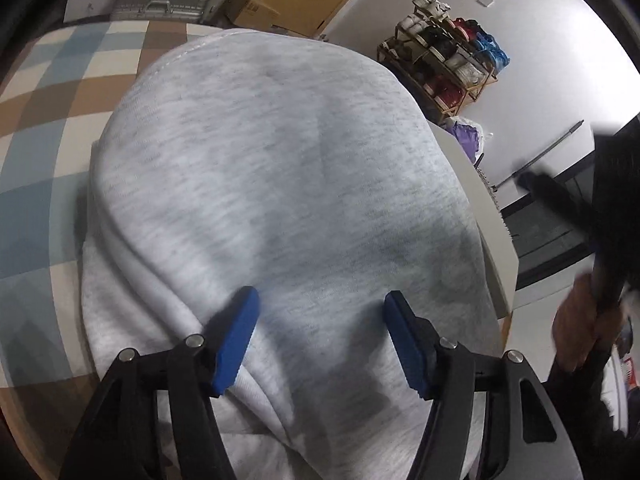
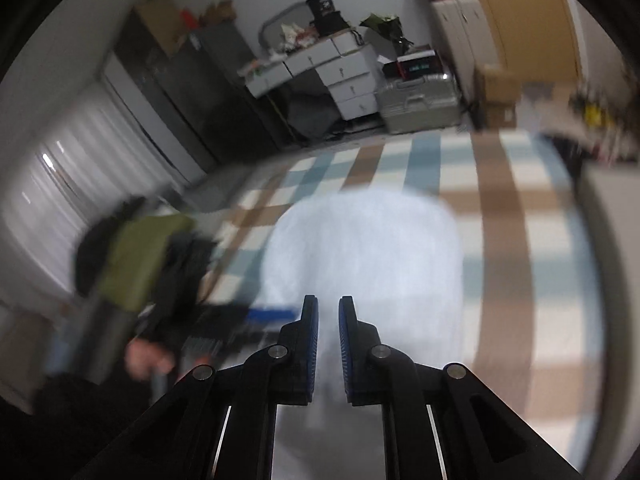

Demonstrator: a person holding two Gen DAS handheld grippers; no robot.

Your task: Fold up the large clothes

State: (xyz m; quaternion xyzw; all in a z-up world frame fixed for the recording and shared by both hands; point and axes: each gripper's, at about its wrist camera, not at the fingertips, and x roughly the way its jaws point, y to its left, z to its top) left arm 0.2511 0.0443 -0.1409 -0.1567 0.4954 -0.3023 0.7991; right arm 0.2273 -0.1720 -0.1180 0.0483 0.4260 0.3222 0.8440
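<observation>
A light grey folded garment point(image 1: 280, 184) lies on the checked table cover point(image 1: 44, 128). My left gripper point(image 1: 320, 300) is open, its blue pads point(image 1: 236, 340) resting just above the garment's near part, one on each side of a fold. In the blurred right wrist view the same garment point(image 2: 360, 248) lies ahead on the cover point(image 2: 520, 248). My right gripper point(image 2: 328, 308) hovers over its near edge with the jaws nearly together, a narrow gap between them and nothing held.
A white table edge point(image 1: 492, 216) runs to the right of the garment. A wooden shoe rack point(image 1: 444, 68) stands by the wall. A silver suitcase point(image 2: 420, 104), white drawers point(image 2: 348, 80) and cardboard boxes point(image 2: 496, 92) stand beyond the table. The other hand and gripper point(image 2: 152, 280) show at left.
</observation>
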